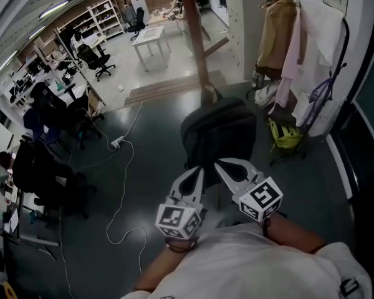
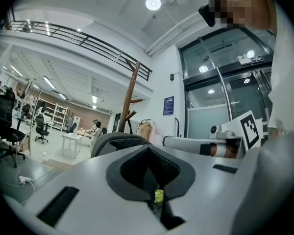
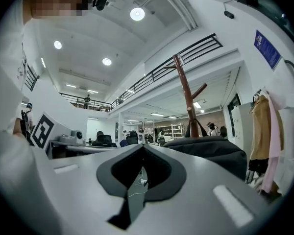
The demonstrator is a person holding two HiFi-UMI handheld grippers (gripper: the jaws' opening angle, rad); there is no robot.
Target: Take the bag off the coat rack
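head view, looking steeply down. the dark bag point(image 1: 218, 132) lay at frame centre, at the lower end of the wooden coat rack point(image 1: 196, 36), whose top was cut off by the upper edge. whether the bag hung from a peg or sat on the floor point(image 1: 143, 142) could not be told, since its upper loop merged with the pole. the left gripper point(image 1: 198, 170) and right gripper point(image 1: 227, 162) sat side by side at lower centre, tips near the bag's lower edge; contact could not be judged.

left gripper view: the jaws met at their tips with nothing held. a narrow slit lower down showed a small yellow speck, too small to identify. the bag's rounded top rose just beyond the jaws, left of centre, hiding the rack's foot.

right gripper view: the jaws were likewise together and empty, with the bag to their right.

garments point(image 1: 287, 36) hung at the upper right of the head view, and a white cable point(image 1: 121, 185) trailed at its lower left.
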